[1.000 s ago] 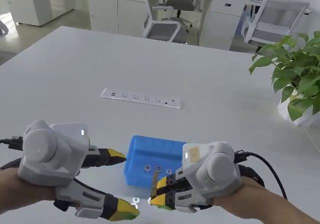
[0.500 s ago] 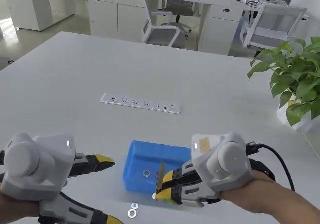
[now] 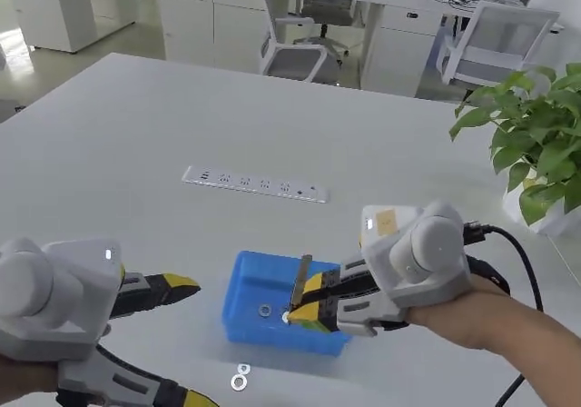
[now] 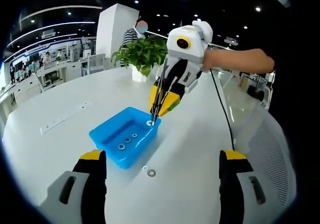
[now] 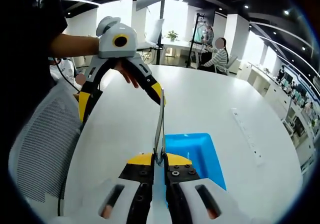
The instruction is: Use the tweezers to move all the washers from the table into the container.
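A blue container [image 3: 272, 289] sits near the table's front, with a few washers [image 4: 127, 140] lying inside it. Two more washers [image 3: 240, 376] rest on the table just in front of it. My right gripper [image 3: 310, 303] is shut on metal tweezers [image 3: 300, 284], which slant down over the container's right part. Their tip [image 4: 149, 122] hangs at the container's rim, and a small pale ring seems pinched there. In the right gripper view the tweezers [image 5: 160, 126] rise from the shut jaws of my right gripper [image 5: 159, 160]. My left gripper [image 3: 182, 342] is open and holds nothing, to the container's left.
A white power strip [image 3: 254, 186] lies flat beyond the container. A potted plant [image 3: 536, 143] stands at the table's right edge. Office chairs [image 3: 300, 34] and cabinets line the far side. A cable [image 3: 531, 271] trails from the right gripper.
My right gripper has lifted the tweezers from beside the loose washers on the table to over the container. The left gripper has drifted left and lower in the head view.
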